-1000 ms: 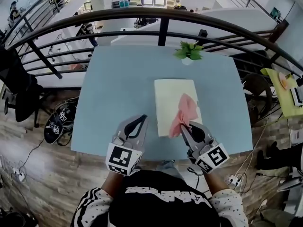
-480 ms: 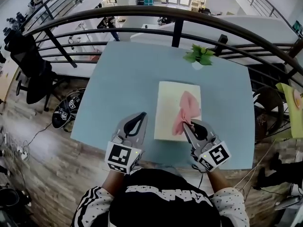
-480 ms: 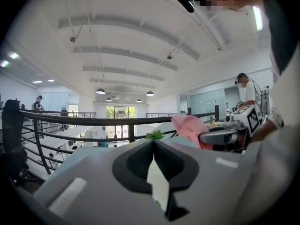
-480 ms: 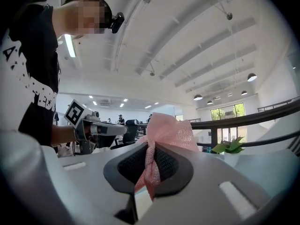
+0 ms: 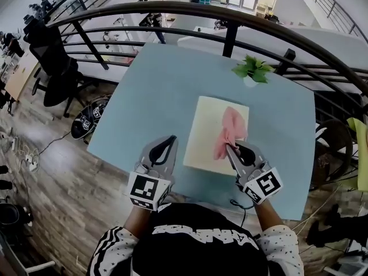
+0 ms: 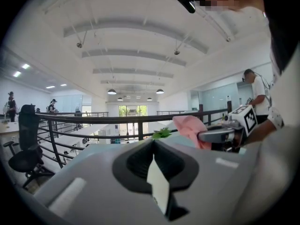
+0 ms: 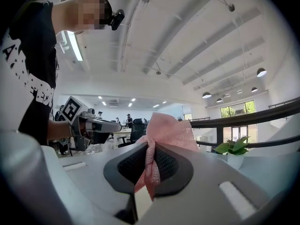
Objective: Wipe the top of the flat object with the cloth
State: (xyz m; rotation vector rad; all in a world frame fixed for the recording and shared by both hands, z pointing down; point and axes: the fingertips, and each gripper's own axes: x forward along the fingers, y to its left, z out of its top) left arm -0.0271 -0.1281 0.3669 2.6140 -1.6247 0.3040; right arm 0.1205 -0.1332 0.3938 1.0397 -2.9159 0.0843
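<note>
A cream flat board point(image 5: 208, 137) lies on the light blue table point(image 5: 149, 102). A pink mesh cloth point(image 5: 230, 132) drapes over the board's right half. My right gripper point(image 5: 232, 147) is shut on the cloth's near end, at the board's near right edge; the pinched cloth point(image 7: 157, 139) bunches between the jaws in the right gripper view. My left gripper point(image 5: 172, 138) hovers shut and holds nothing, just left of the board's near left corner. In the left gripper view the cloth point(image 6: 190, 128) shows at the right, held by the other gripper.
A small potted green plant point(image 5: 252, 71) stands at the table's far edge beyond the board. A dark curved railing point(image 5: 230, 19) runs behind the table. The table's near edge is close under both grippers. A black office chair point(image 5: 54, 68) stands at the far left.
The view has shifted, so table and board sit further right and lower in frame. The right gripper still holds the cloth at the board's near right edge; the left gripper keeps its place.
</note>
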